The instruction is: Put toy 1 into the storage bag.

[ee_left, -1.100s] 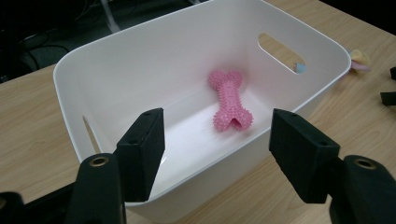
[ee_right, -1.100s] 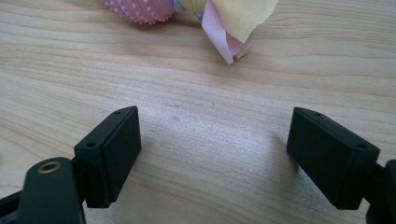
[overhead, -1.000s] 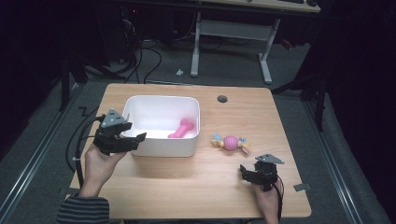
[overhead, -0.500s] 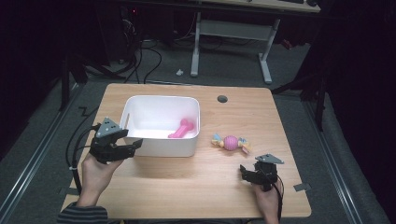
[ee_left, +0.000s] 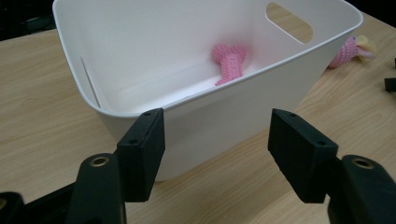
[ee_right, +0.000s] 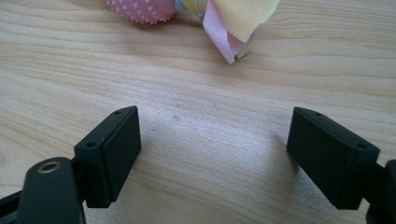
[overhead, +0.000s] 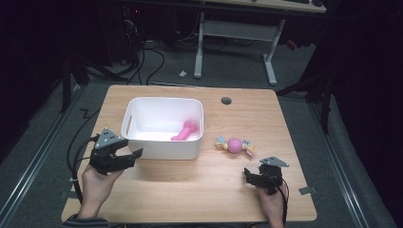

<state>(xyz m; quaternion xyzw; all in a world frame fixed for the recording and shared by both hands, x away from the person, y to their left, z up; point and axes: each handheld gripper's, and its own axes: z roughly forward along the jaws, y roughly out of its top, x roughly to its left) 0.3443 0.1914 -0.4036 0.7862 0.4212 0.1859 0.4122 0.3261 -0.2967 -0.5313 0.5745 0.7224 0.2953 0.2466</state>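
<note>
A white bin (overhead: 166, 150) stands on the left half of the wooden table (overhead: 199, 190). In it lies a pink bone toy (overhead: 184, 131), which the left gripper view has against the far wall (ee_left: 229, 63). A pink knobbly ball toy (overhead: 234, 145) with cloth ends rests on the table right of the bin. My left gripper (overhead: 130, 158) hangs low at the bin's front left corner, open, jaws facing the bin wall (ee_left: 140, 56) with nothing between them. My right gripper (overhead: 252, 175) sits open just above the table, a little short of the ball toy (ee_right: 140, 9) and its cloth end (ee_right: 233, 23).
A round cable hole (overhead: 226, 100) lies in the table behind the ball toy. A grey tab (overhead: 307, 191) sticks out at the front right edge. Cables trail off the table's left side. A white desk frame (overhead: 235, 42) stands on the floor beyond.
My left gripper has sunk and drawn back towards the person, from beside the bin's left rim to its front left corner. The right gripper and both toys have kept still.
</note>
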